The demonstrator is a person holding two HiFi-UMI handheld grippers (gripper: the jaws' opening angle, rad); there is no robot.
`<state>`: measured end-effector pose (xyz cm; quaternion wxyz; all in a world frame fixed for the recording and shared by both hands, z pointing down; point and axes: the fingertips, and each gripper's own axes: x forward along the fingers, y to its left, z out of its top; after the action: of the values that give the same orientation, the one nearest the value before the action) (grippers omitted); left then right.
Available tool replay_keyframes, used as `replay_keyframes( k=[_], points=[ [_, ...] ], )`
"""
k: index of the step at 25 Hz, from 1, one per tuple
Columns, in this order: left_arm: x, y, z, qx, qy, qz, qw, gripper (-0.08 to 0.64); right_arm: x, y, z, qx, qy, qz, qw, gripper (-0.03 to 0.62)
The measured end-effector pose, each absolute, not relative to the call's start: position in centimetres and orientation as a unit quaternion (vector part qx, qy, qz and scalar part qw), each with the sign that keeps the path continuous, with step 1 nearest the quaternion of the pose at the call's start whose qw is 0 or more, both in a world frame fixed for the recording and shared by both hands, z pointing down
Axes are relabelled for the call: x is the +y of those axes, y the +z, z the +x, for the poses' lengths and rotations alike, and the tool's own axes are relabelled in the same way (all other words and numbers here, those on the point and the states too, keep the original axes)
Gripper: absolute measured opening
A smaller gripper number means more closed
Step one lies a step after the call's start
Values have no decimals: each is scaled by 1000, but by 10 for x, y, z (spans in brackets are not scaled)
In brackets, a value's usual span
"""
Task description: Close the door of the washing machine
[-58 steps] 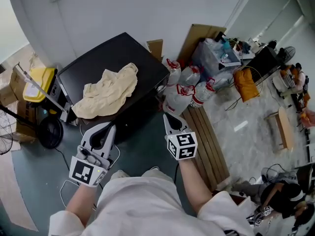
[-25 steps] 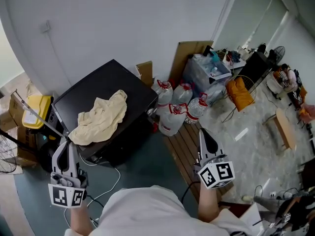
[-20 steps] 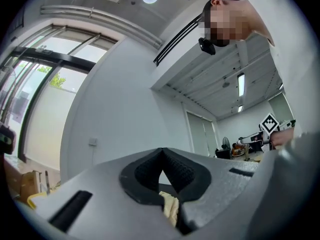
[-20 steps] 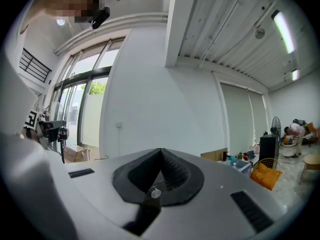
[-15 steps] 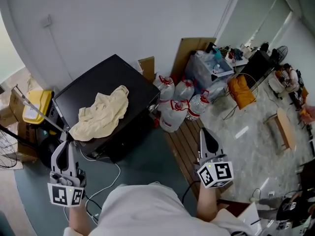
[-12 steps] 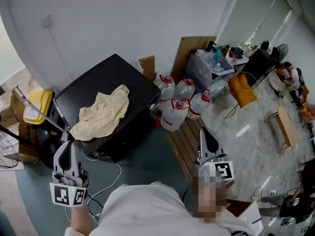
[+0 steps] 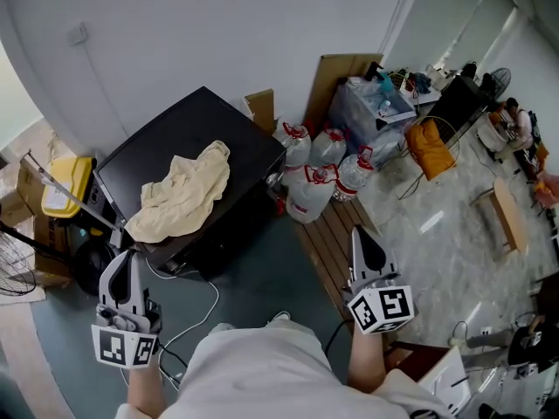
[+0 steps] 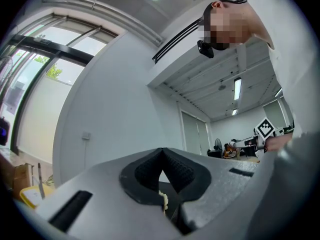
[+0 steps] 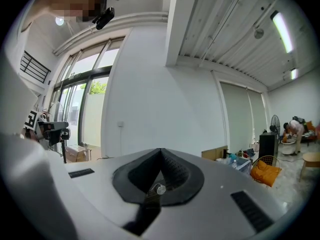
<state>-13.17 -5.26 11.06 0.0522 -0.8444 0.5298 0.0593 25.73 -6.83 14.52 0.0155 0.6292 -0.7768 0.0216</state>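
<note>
Both grippers hang empty and clear of the washer (image 7: pixel 179 138), so no step on the door is in hand. The left gripper (image 7: pixel 122 267) has its jaws pressed together with nothing between them; its own view shows only a sliver of cream cloth past the tips. The right gripper (image 7: pixel 360 239) is likewise fully closed on nothing.

The washer stands ahead of the left jaws, near but not touched, and ahead and well to the left of the right jaws. The cloth (image 7: pixel 185 190) lies on its black lid. Its front face falls away in shadow below the lid, and the door cannot be made out there. No door leaf juts out from that face, so I judge that the door is either already shut or only slightly ajar.

If it is ajar, the next move calls for bringing one closed gripper down to the front face and pushing the door flat until it latches. The left one sits closer to it.

Whatever is in the washer is hidden. Ahead and left of the right jaws stand clear jugs (image 7: pixel 314 186) with red caps, their fill unclear. Beyond them a clear bin (image 7: pixel 371 116) holds assorted clutter. Left of the left jaws is a yellow tub (image 7: pixel 63 182), its contents too small to tell.
</note>
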Motion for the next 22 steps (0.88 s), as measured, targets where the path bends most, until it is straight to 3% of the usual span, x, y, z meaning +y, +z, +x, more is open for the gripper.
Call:
replay_keyframes(
  k=[22],
  points=[
    [-23, 121, -175, 531, 87, -842, 36, 5, -44, 158, 182, -794, 29, 606, 47, -2]
  ],
)
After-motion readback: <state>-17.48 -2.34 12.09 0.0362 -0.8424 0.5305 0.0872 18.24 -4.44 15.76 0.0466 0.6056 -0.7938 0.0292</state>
